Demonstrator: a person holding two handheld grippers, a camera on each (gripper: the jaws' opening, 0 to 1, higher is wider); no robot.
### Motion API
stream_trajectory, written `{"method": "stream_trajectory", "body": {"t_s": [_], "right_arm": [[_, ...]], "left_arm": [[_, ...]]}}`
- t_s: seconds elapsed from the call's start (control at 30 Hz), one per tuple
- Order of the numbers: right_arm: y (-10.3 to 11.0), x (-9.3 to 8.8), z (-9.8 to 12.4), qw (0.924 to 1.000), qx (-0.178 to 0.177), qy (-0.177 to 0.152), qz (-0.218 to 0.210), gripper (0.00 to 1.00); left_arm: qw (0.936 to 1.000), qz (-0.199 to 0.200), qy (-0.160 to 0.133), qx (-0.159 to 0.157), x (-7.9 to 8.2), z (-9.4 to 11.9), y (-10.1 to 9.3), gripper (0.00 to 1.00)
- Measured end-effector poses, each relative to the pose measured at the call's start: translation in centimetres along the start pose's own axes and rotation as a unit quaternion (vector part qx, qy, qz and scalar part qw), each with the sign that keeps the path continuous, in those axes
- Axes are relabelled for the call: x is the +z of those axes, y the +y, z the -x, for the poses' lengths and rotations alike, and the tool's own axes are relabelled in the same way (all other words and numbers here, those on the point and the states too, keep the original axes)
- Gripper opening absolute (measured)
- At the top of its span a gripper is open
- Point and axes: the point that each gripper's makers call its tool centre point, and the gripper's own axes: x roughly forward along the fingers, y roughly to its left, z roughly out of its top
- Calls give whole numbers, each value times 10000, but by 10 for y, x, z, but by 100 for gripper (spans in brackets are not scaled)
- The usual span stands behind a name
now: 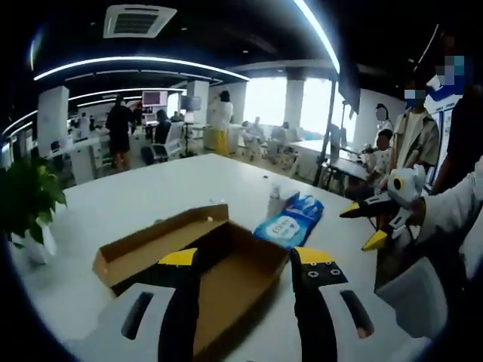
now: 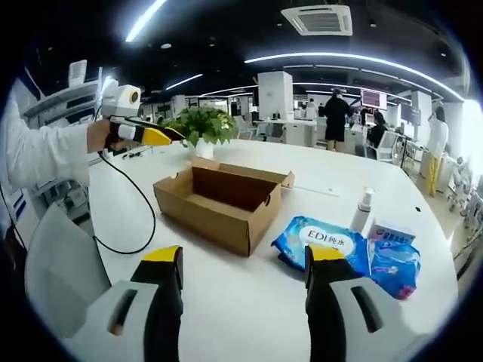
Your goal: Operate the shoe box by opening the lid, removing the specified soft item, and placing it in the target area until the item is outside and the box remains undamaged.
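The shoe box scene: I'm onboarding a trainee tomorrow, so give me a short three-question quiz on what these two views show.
1. True or false: the shoe box is open.
2. Multiple choice: in the right gripper view, the blue wipes pack lies A) inside the box, B) on the white table beside the box, C) in the left tongs.
3. Fill in: behind the box stands a potted ____.

Key:
1. True; its brown inside shows and looks empty.
2. B; both the left tongs and the right tongs are open, holding nothing.
3. Plant.
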Motion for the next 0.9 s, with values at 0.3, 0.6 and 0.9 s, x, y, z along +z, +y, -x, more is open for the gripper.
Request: {"method": "stream_trajectory", "body": {"t_s": [0.3,0.6,0.9], "right_arm": [[5,6,-16,9998,182,19,70,62],[10,14,-31,9992,359,11,145,62],[10,18,-37,9989,420,17,185,61]], "left_arm": [[9988,305,48,379,-28,25,19,49],[9961,476,98,741,-46,41,34,49],[9868,781,185,1407,-67,55,58,48]]}}
